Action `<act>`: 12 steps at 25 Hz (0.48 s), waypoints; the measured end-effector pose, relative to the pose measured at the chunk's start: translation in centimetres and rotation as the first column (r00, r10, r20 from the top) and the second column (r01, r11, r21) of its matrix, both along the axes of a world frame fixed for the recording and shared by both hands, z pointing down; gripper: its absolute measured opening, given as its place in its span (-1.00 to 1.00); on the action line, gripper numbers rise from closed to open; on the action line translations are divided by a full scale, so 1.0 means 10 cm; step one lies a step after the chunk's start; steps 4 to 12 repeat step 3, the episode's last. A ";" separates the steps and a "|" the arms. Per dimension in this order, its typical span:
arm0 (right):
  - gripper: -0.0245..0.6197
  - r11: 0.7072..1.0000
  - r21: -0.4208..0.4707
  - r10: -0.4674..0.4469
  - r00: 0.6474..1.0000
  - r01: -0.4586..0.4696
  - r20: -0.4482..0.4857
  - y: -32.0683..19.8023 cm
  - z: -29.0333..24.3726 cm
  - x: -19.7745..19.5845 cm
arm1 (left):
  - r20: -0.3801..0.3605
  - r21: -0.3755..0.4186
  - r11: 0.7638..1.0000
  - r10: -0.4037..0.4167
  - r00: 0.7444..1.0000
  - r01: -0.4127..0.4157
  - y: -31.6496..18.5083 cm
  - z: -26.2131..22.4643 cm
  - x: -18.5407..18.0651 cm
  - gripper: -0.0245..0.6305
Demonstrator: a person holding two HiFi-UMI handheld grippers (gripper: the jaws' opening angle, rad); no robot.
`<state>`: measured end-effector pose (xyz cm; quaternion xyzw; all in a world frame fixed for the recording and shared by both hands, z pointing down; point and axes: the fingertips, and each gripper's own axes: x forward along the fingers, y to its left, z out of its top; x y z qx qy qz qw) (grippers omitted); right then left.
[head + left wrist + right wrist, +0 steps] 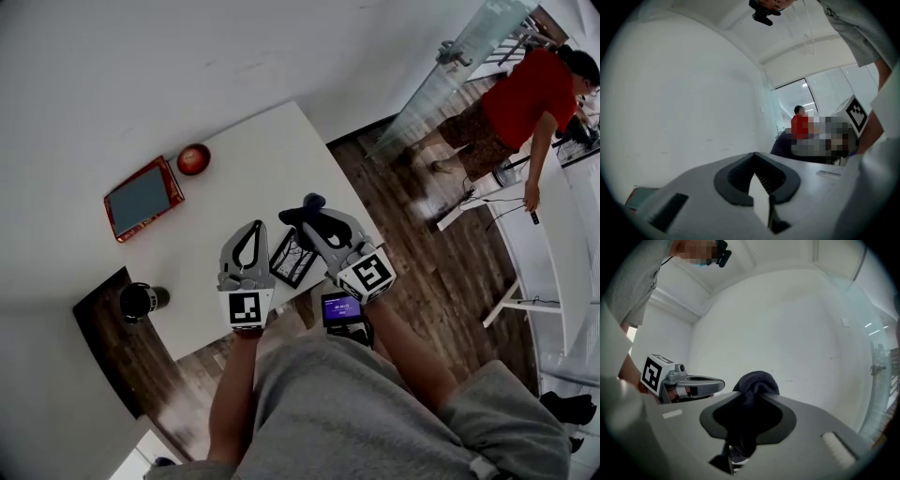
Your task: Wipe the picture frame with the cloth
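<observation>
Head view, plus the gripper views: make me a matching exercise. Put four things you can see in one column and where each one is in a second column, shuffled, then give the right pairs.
Things
1. cloth
2. picture frame
3. red-rimmed slate
4. black cup

Places
A. on the dark wood surface
B. clamped in the right claw
C. beside a red ball
D. between the left claw and the right claw

Pairs: 1-B, 2-D, 3-C, 4-A
</observation>
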<state>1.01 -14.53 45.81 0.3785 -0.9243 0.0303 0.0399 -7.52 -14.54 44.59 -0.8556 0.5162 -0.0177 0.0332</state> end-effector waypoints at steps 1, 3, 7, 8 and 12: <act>-0.64 1.000 0.000 0.000 1.000 0.000 0.001 0.00 0.00 0.00 | -0.001 0.001 1.000 -0.001 1.000 0.001 0.00 0.00 0.00 -0.92; -0.64 1.000 -0.003 -0.001 1.000 0.001 0.006 0.01 0.02 0.00 | 0.000 0.001 1.000 -0.002 1.000 0.002 0.01 -0.01 0.00 -0.92; -0.64 1.000 -0.003 -0.001 1.000 0.001 0.006 0.01 0.02 0.00 | 0.000 0.001 1.000 -0.002 1.000 0.002 0.01 -0.01 0.00 -0.92; -0.64 1.000 -0.003 -0.001 1.000 0.001 0.006 0.01 0.02 0.00 | 0.000 0.001 1.000 -0.002 1.000 0.002 0.01 -0.01 0.00 -0.92; -0.64 1.000 -0.003 -0.001 1.000 0.001 0.006 0.01 0.02 0.00 | 0.000 0.001 1.000 -0.002 1.000 0.002 0.01 -0.01 0.00 -0.92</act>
